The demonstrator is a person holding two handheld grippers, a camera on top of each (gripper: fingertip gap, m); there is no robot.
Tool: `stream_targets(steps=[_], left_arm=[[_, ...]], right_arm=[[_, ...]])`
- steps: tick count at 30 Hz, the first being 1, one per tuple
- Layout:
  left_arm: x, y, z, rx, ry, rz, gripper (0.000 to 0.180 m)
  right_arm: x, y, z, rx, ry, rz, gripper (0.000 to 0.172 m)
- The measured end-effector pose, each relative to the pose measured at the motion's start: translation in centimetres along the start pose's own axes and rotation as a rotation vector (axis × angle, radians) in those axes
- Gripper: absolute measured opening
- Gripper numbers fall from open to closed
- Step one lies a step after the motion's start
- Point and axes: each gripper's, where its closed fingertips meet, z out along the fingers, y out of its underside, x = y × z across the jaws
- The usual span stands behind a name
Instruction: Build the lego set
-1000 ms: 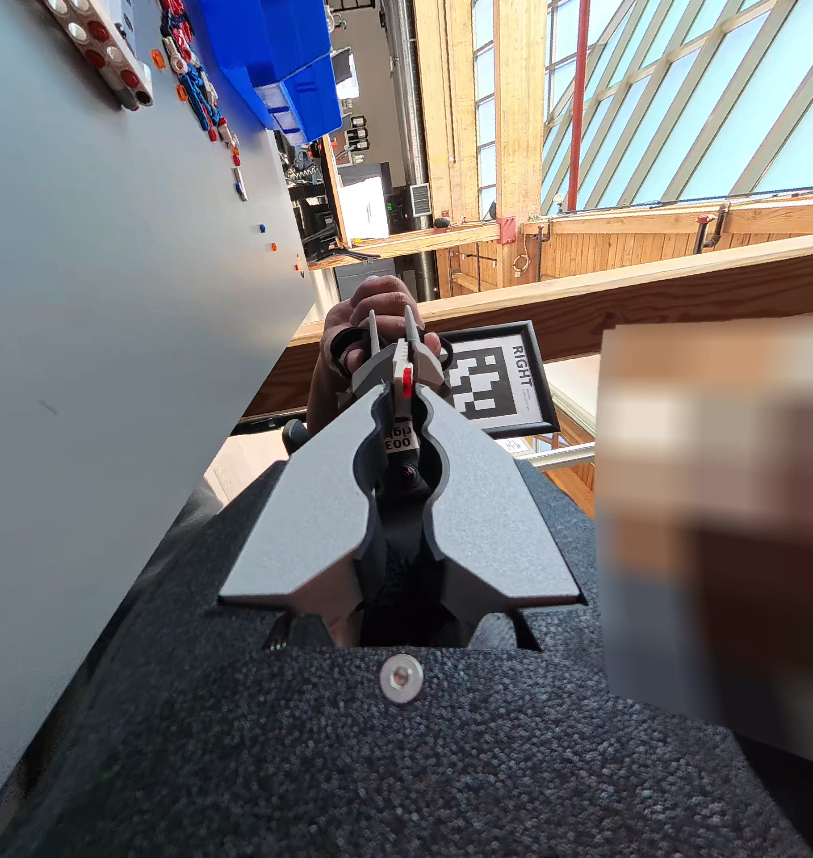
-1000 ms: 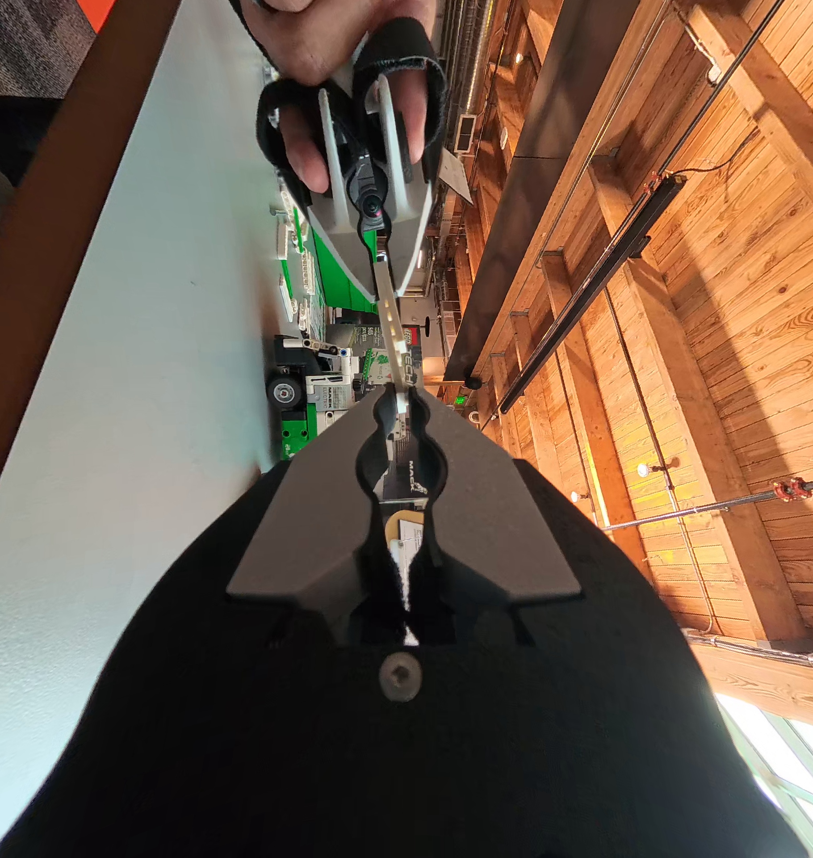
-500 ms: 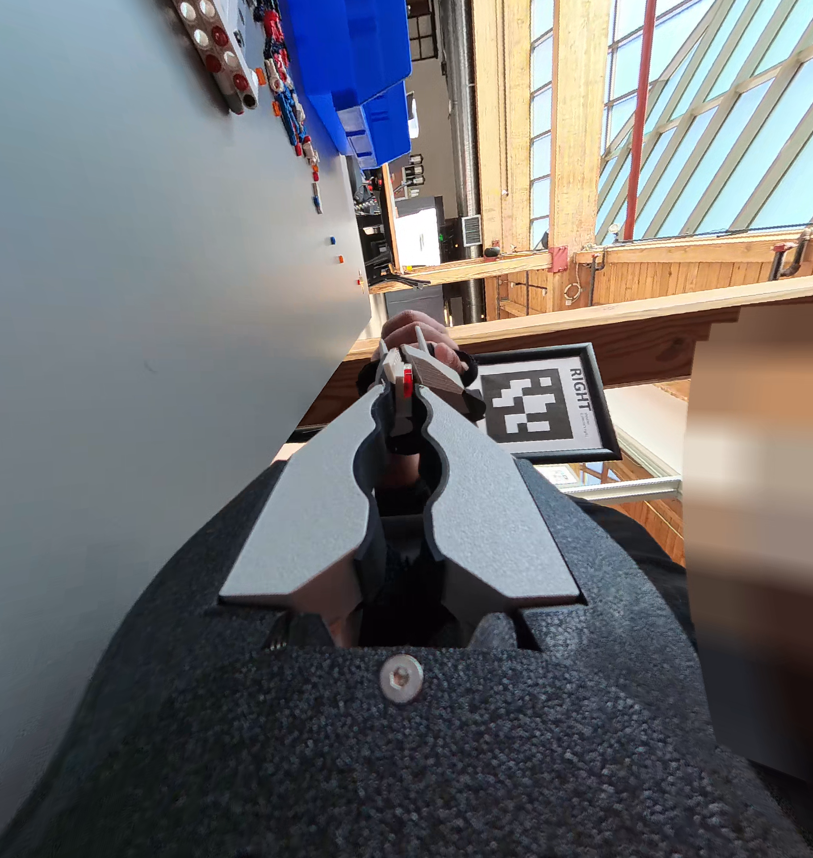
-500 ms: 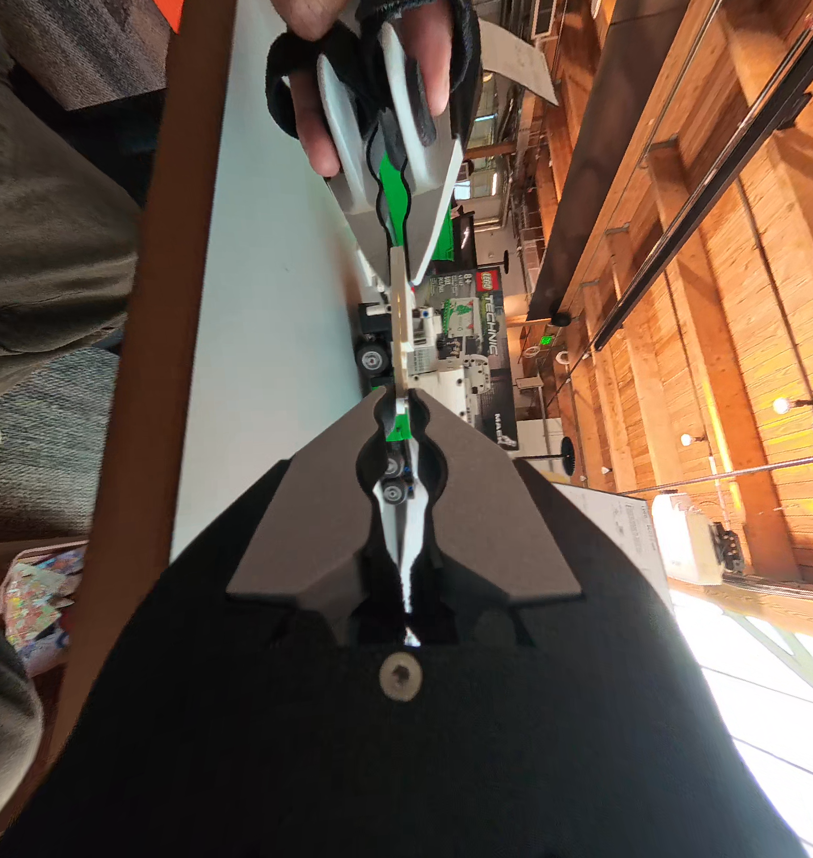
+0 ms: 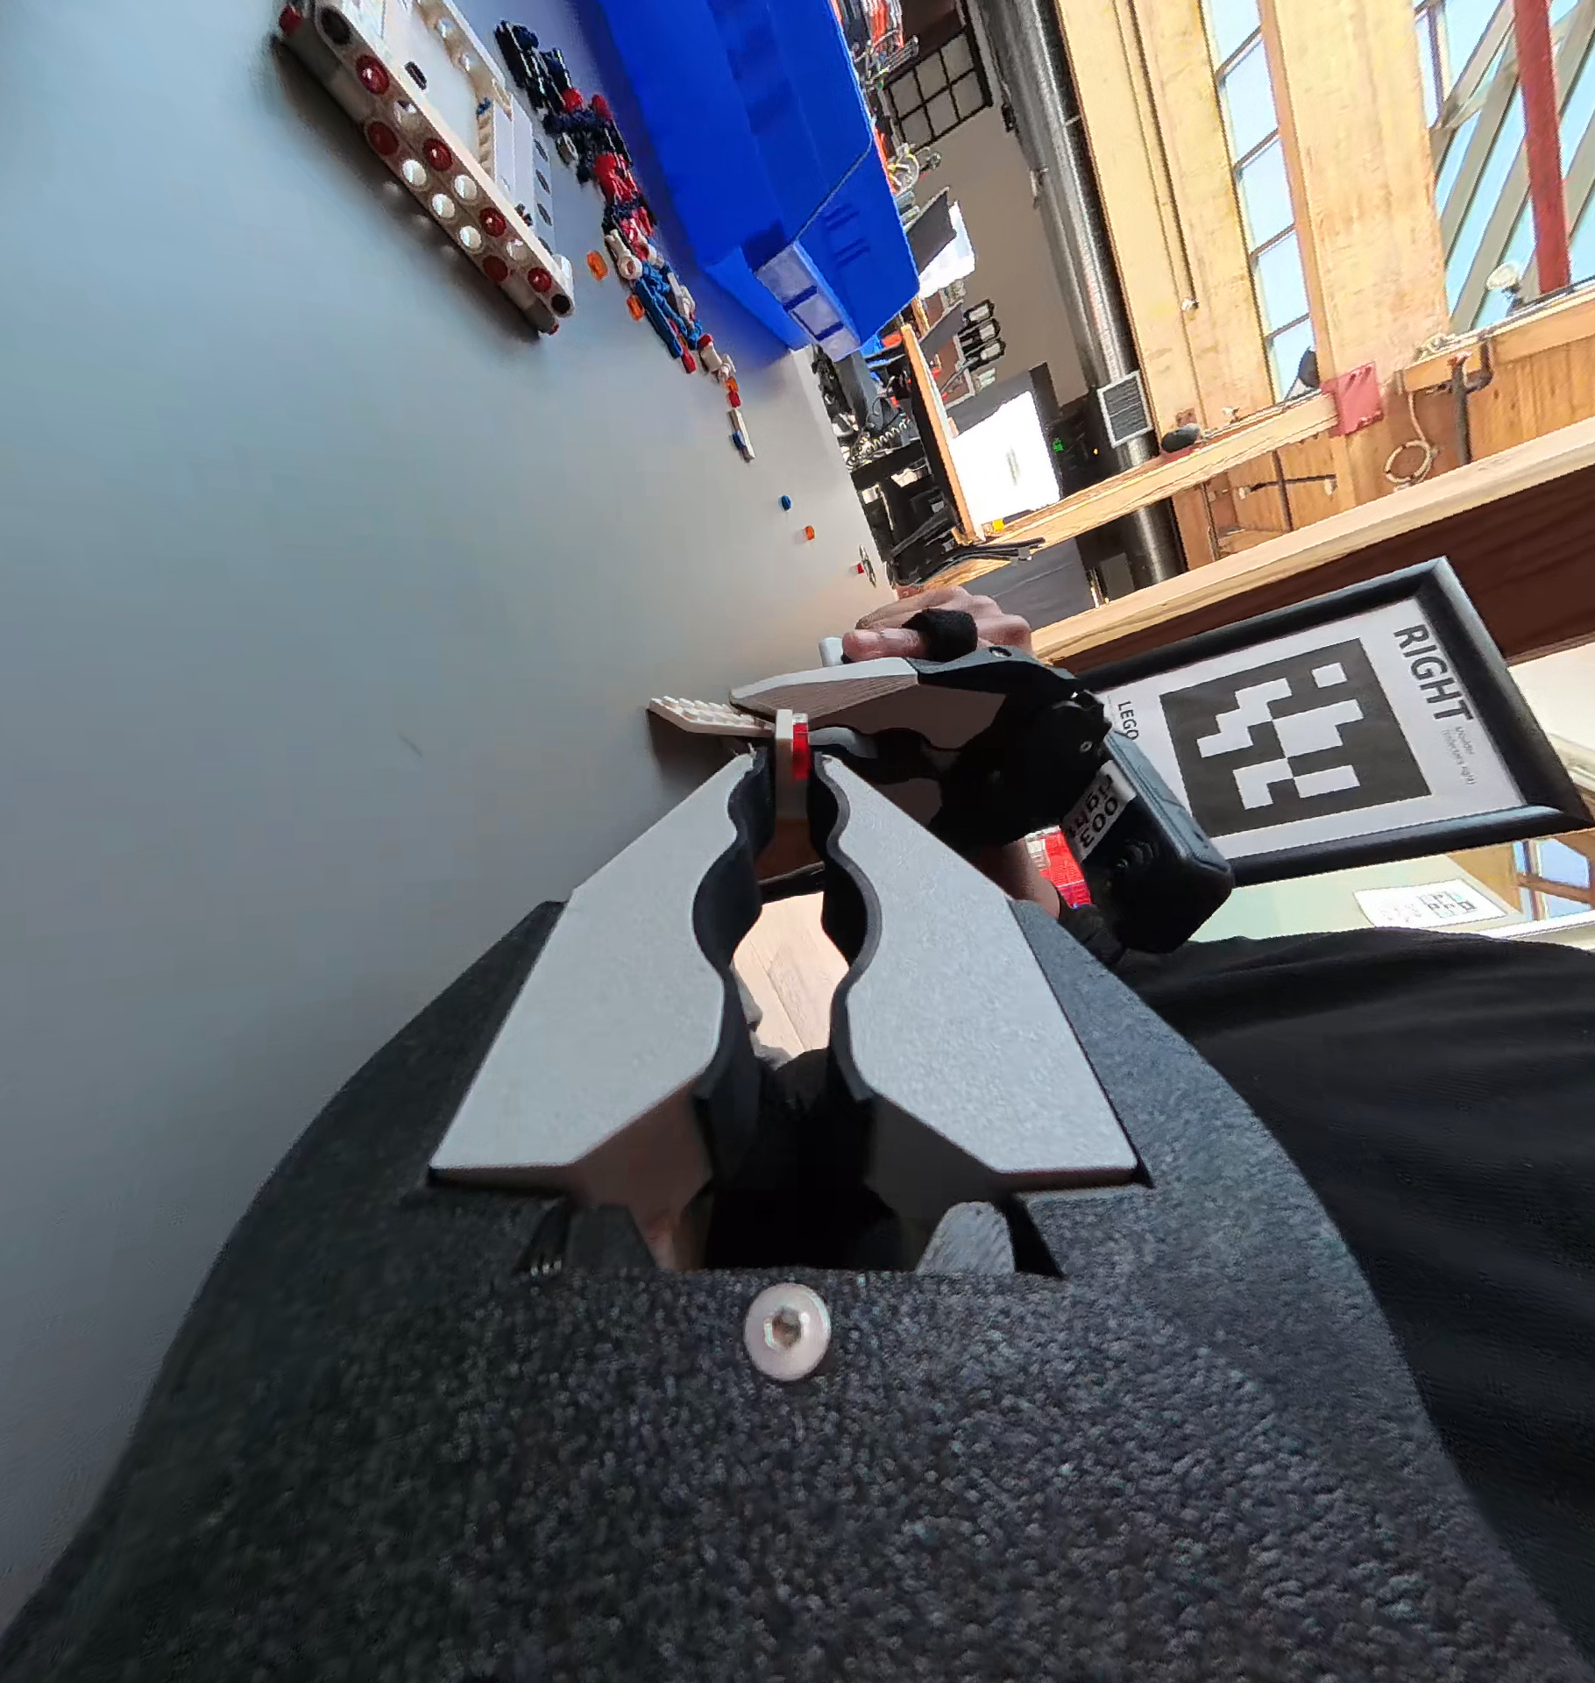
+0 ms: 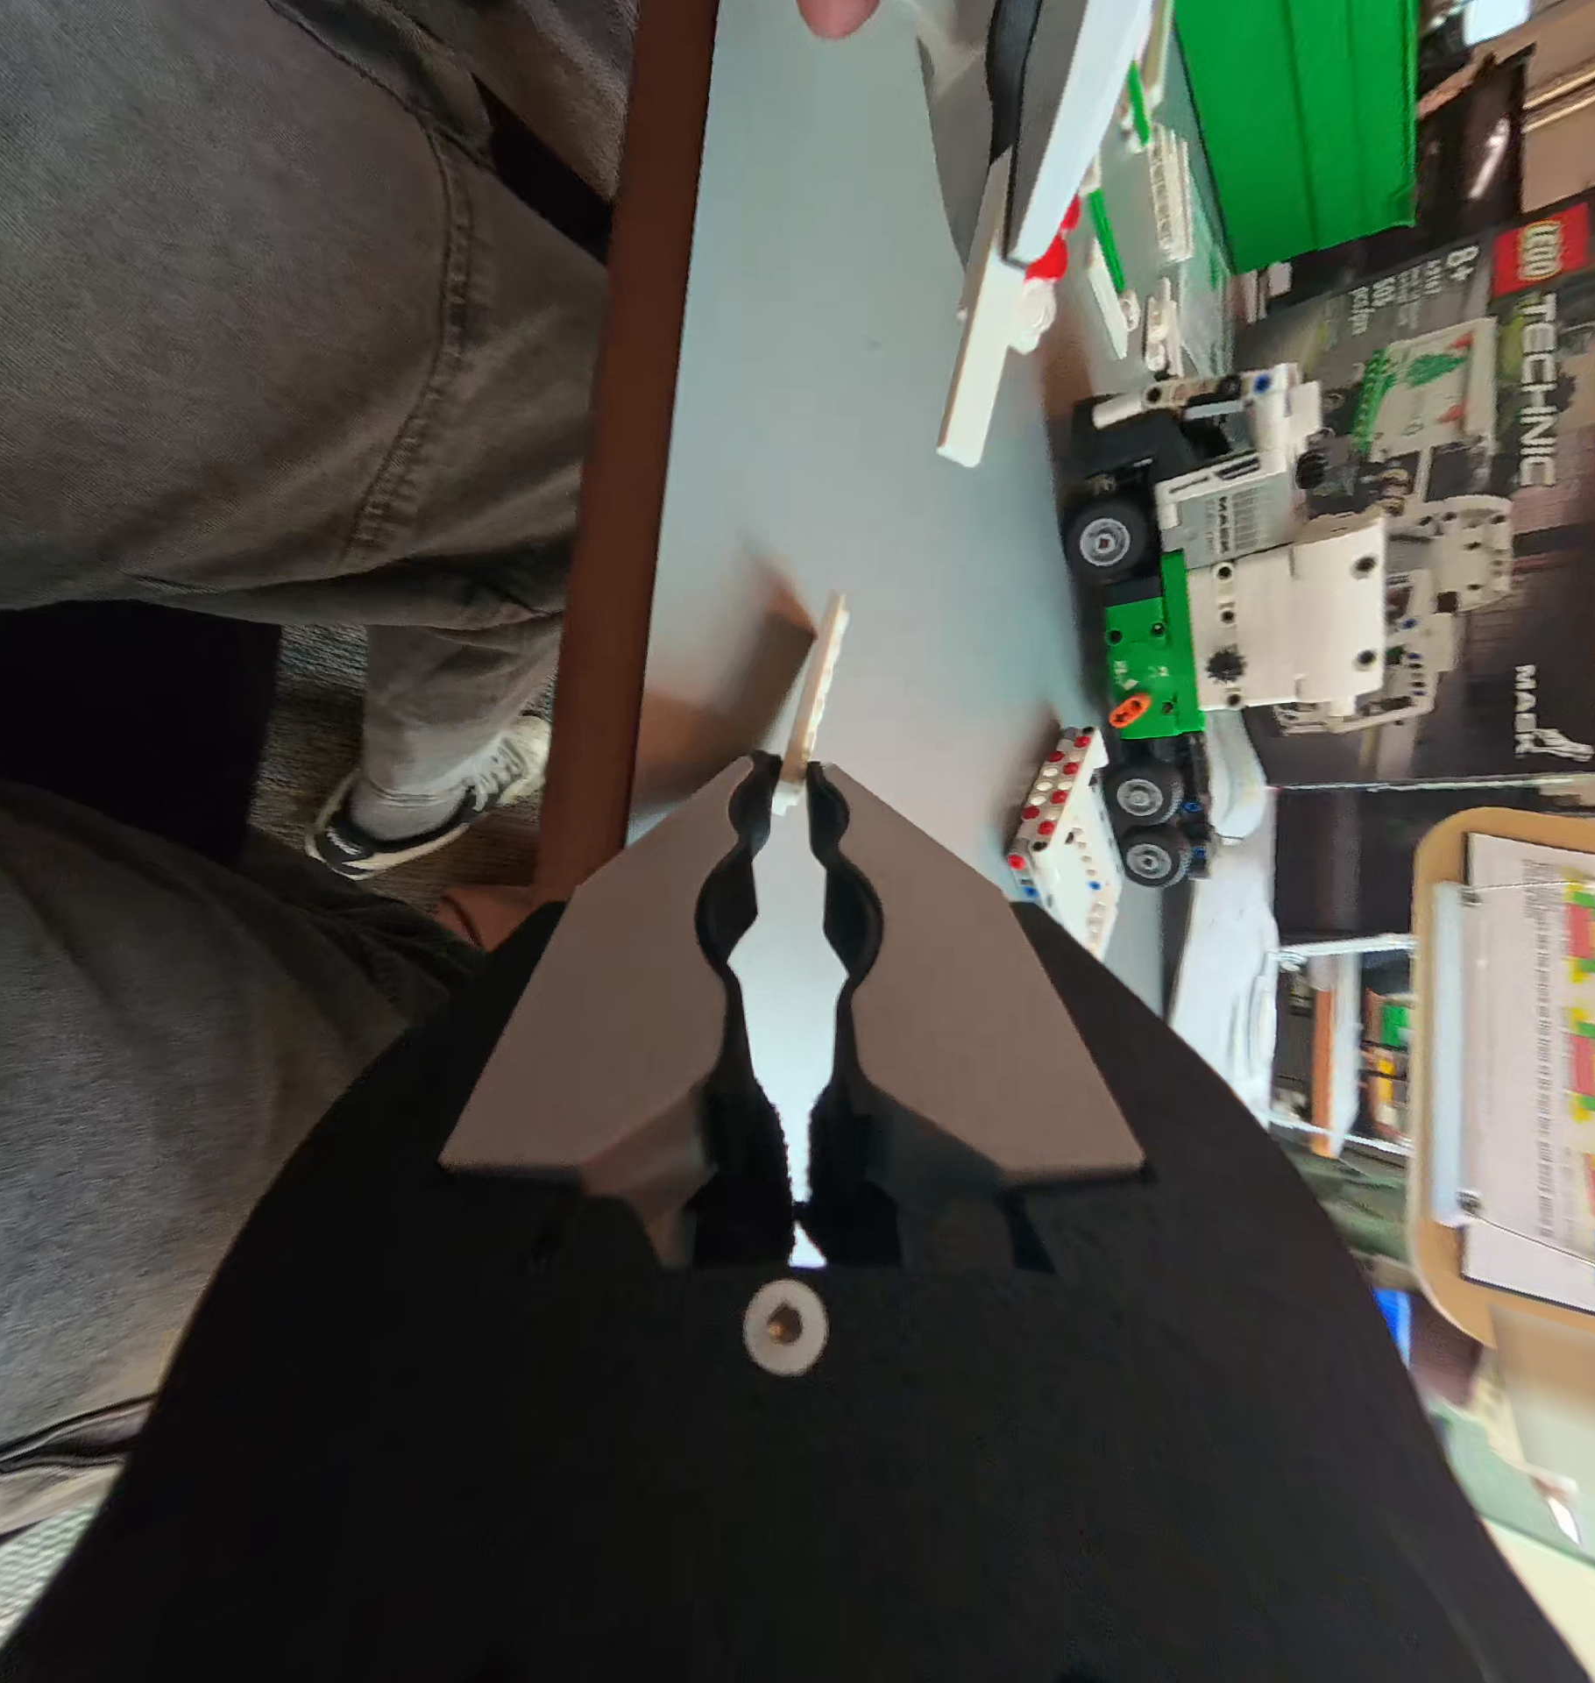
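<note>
My left gripper [image 5: 792, 774] is shut on a thin white plate with a red piece on it [image 5: 794, 760], which I see edge-on. The right wrist view shows this long plate [image 6: 990, 355] with its red studs, held by the left gripper [image 6: 1049, 137] above the grey table [image 6: 867, 510]. My right gripper [image 6: 789, 774] is shut on the end of a white studded plate [image 6: 817, 678], which sticks out over the table near its front edge. In the left wrist view the right gripper [image 5: 757, 719] shows side-on with that plate [image 5: 698, 715], just beyond my left fingertips.
Blue bins [image 5: 776, 155], a white beam with red pins [image 5: 439, 173] and loose small parts [image 5: 648, 282] lie on the table. A framed marker sign [image 5: 1322, 729] stands at the right. A green and white toy truck [image 6: 1231, 592], its box [image 6: 1458, 455], a green bin [image 6: 1304, 118], an instruction tray [image 6: 1550, 1047]. A person's legs [image 6: 229, 364]. Some 9 centimetres of space lies between my two pairs of fingers.
Earlier the two grippers faced each other tip to tip with their white pieces in line. Now they have swung apart and down toward the table, each still shut on its own plate.
</note>
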Motion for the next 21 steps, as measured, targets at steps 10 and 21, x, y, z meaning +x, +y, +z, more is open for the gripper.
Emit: stream_targets(steps=[10, 21], left_arm=[[0.0, 0.6, -0.2, 0.025, 0.019, -0.037, 0.005], [2.3, 1.6, 1.7, -0.075, 0.113, 0.102, 0.005]], right_arm=[[-0.8, -0.2, -1.2, 0.062, -0.209, 0.277, 0.022], [1.1, -6.5, -2.7, 0.427, -0.502, 0.892, 0.034]])
